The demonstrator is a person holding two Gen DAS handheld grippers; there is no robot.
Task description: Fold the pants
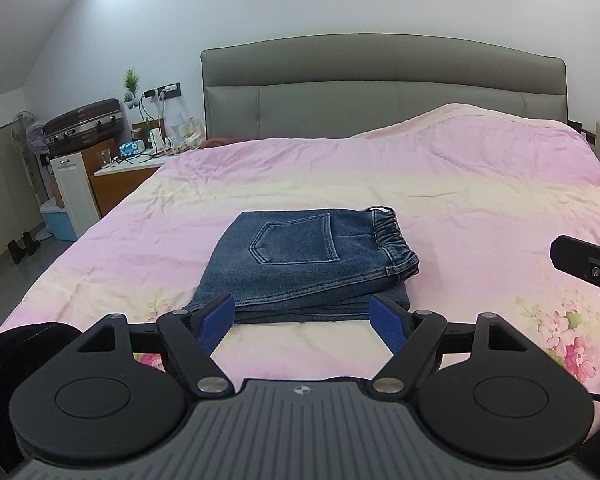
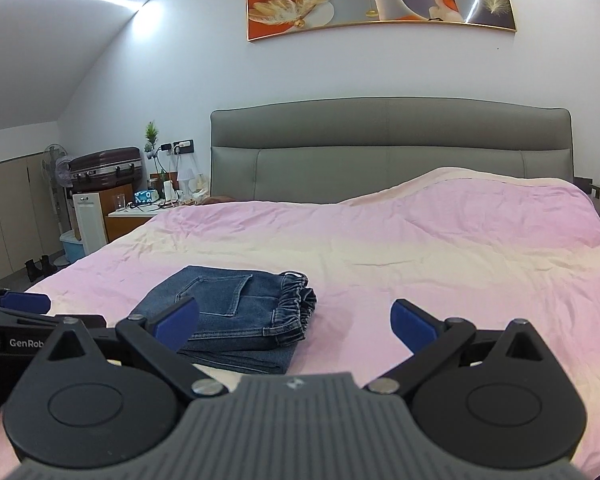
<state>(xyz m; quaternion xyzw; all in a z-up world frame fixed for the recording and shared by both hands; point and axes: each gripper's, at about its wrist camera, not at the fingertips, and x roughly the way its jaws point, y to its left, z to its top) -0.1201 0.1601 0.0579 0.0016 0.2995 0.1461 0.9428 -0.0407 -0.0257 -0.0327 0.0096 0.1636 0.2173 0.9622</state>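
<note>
Folded blue denim pants [image 1: 300, 264] lie as a compact stack on the pink bedspread [image 1: 440, 200], back pocket up and elastic waistband to the right. My left gripper [image 1: 304, 320] hovers just in front of the stack's near edge, open, with nothing between its blue pads. In the right wrist view the same pants [image 2: 236, 312] sit left of centre. My right gripper [image 2: 296, 324] is open wide above the bedspread [image 2: 440, 260], its left pad overlapping the stack's near corner in the picture; whether they touch is unclear. Part of the right gripper [image 1: 592, 268] shows at the right edge of the left wrist view.
A grey padded headboard [image 1: 380, 88] closes the far side of the bed. Left of the bed stand a cluttered nightstand [image 1: 132, 168], a suitcase [image 1: 84, 120] on a cabinet, a fan [image 1: 24, 132] and a blue bin [image 1: 60, 220]. A framed picture [image 2: 380, 0] hangs above.
</note>
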